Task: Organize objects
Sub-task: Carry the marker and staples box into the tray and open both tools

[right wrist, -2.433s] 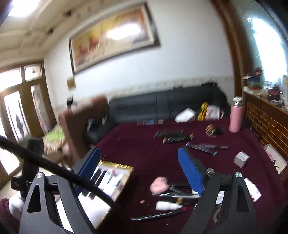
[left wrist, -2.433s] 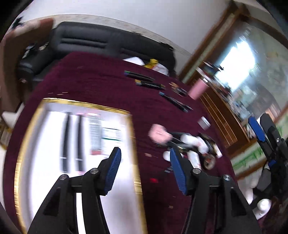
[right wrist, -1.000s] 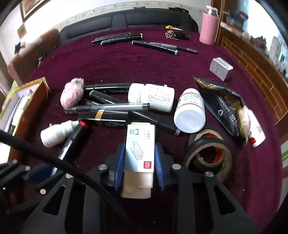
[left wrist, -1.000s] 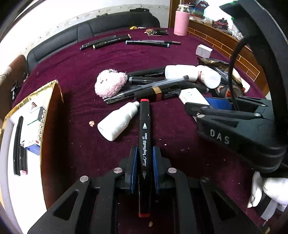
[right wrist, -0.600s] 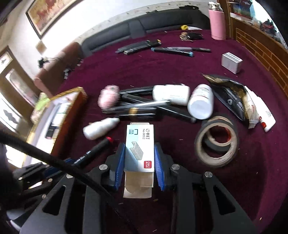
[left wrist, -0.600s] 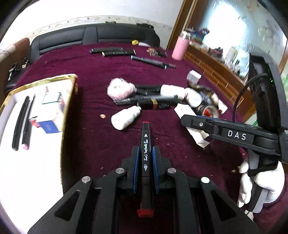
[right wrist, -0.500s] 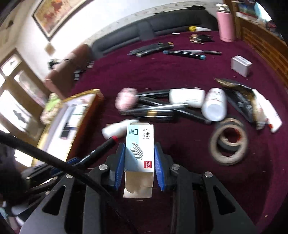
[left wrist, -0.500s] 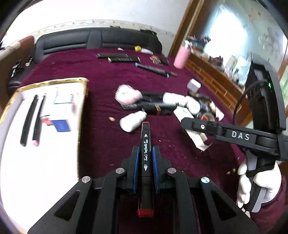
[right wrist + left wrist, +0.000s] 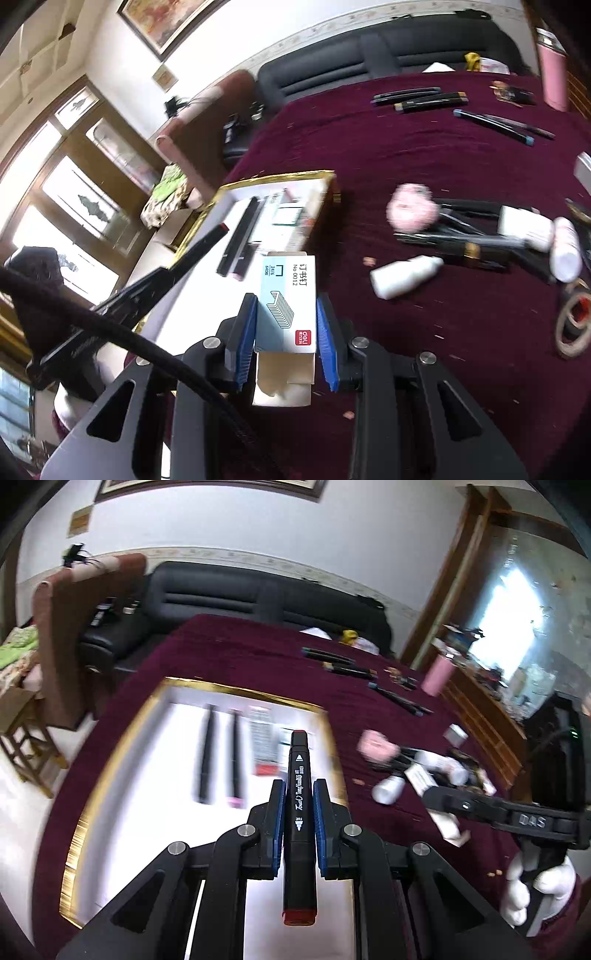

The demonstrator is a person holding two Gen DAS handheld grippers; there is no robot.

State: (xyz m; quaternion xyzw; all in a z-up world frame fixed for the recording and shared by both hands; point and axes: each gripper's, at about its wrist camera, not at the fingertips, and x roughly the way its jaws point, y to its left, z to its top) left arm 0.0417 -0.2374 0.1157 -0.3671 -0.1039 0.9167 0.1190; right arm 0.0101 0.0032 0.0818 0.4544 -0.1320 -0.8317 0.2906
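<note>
My left gripper [image 9: 299,794] is shut on a black marker with red ends [image 9: 298,805] and holds it above the gold-rimmed white tray [image 9: 110,746]. The tray holds two dark pens [image 9: 207,753] and small boxes. My right gripper [image 9: 286,310] is shut on a pale blue staple box [image 9: 286,306] and holds it by the tray's near right side [image 9: 325,177]. In the right wrist view the left gripper with the marker [image 9: 207,240] reaches over the tray.
On the maroon tablecloth [image 9: 461,155] right of the tray lie a pink fluffy ball [image 9: 412,208], a white bottle [image 9: 402,277], dark pens, white tubs and tape rolls [image 9: 574,321]. More pens [image 9: 424,99] lie at the far side. A black sofa [image 9: 221,594] stands behind.
Both grippers have lifted and swung left with their objects, from over the pile to the tray. The marker and the staple box stay gripped.
</note>
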